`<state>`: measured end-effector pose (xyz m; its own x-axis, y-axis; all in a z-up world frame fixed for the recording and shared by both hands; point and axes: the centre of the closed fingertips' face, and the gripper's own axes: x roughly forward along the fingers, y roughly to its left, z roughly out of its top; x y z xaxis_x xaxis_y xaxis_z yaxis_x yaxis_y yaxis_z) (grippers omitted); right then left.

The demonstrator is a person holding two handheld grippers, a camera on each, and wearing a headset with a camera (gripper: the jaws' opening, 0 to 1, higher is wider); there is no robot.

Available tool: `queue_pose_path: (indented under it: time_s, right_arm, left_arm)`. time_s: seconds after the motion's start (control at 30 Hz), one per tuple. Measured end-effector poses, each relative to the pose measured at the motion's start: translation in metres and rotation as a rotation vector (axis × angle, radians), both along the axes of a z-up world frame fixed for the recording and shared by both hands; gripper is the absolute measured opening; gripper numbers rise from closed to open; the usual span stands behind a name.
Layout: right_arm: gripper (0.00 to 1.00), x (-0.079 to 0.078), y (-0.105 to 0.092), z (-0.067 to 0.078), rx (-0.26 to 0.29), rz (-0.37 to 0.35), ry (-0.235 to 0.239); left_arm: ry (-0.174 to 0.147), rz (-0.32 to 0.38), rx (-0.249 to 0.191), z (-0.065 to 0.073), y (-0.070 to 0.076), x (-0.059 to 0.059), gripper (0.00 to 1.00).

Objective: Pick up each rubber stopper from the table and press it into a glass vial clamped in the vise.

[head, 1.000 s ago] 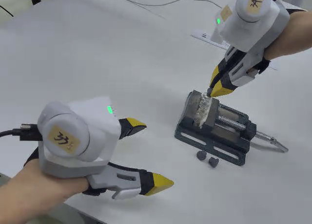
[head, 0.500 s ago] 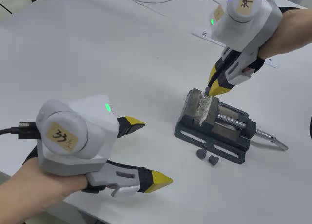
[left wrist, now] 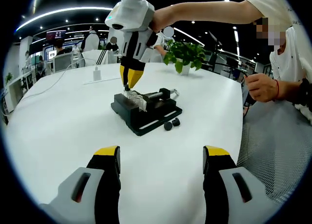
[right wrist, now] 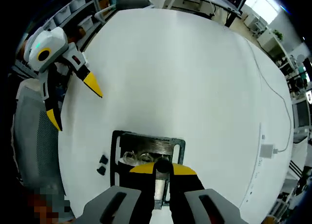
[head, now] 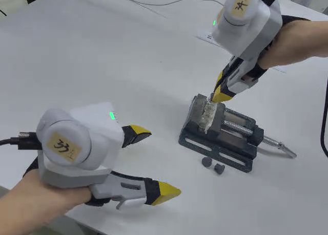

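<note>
**Pose.** The right hand-held gripper [head: 219,95] is held from above by a hand [head: 289,40] and is pitched steeply downward. Its yellow tips are directed at the top of the vise [head: 225,143]. Its jaws are drawn narrow and are clamped on a dark rubber stopper [right wrist: 162,166], which is seen between the tips in the right gripper view. The left hand-held gripper [head: 154,163] is gripped by the other hand [head: 31,207] and is held nearly level above the desk [head: 102,66], aimed toward the vise. Its jaws are spread wide, with nothing between them.

**Hidden or unclear.** In the head view the held stopper is largely covered by the tips of the right hand-held gripper. Whether it touches a vial cannot be determined. The glass vials [head: 207,112] are transparent, and their number is hard to make out. In the right gripper view the near part of the vise is hidden behind that gripper's own jaws.

**Location of the task items.** The glass vials are clamped in a row between the vise jaws, directly beneath the tips of the right hand-held gripper. One loose stopper [head: 206,162] and a second loose stopper [head: 219,169] lie side by side on the desk, just beside the vise base. They lie below and to one side of the right hand-held gripper. They are well ahead of the left hand-held gripper, near its centre line.
</note>
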<state>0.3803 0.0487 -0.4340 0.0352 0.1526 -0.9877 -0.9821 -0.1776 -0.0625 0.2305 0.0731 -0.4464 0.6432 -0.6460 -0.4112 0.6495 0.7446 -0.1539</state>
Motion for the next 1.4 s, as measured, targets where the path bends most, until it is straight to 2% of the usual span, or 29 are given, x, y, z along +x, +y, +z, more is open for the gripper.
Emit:
queue_pose_path:
  time_s: [0.23,0.6,0.73,0.83,1.0,1.13,1.4]
  right_arm:
    - [0.06,0.001,-0.001,-0.001,0.043,-0.004,-0.014]
    - [0.06,0.000,-0.002,-0.001,0.037,-0.021,-0.018]
    - [0.06,0.001,-0.003,-0.002,0.046,-0.076,-0.035]
    - [0.05,0.002,-0.003,-0.003,0.055,-0.086,-0.063]
    - [0.05,0.004,-0.003,-0.003,0.065,-0.074,-0.085]
    - [0.06,0.004,-0.003,-0.003,0.059,-0.026,-0.088]
    - [0.07,0.001,-0.004,-0.002,0.054,0.012,-0.083]
  left_arm:
    - [0.001,-0.007,0.000,0.006,-0.001,-0.001,0.67]
    - [-0.003,0.011,0.020,0.015,0.010,-0.011,0.67]
    - [-0.006,0.022,0.022,0.016,0.012,-0.012,0.67]
    - [-0.006,0.026,0.024,0.016,0.011,-0.013,0.67]
    - [-0.010,0.022,0.022,0.016,0.008,-0.015,0.67]
    - [-0.017,0.031,0.019,0.017,0.010,-0.012,0.67]
    - [-0.024,0.046,0.011,0.018,0.013,-0.007,0.67]
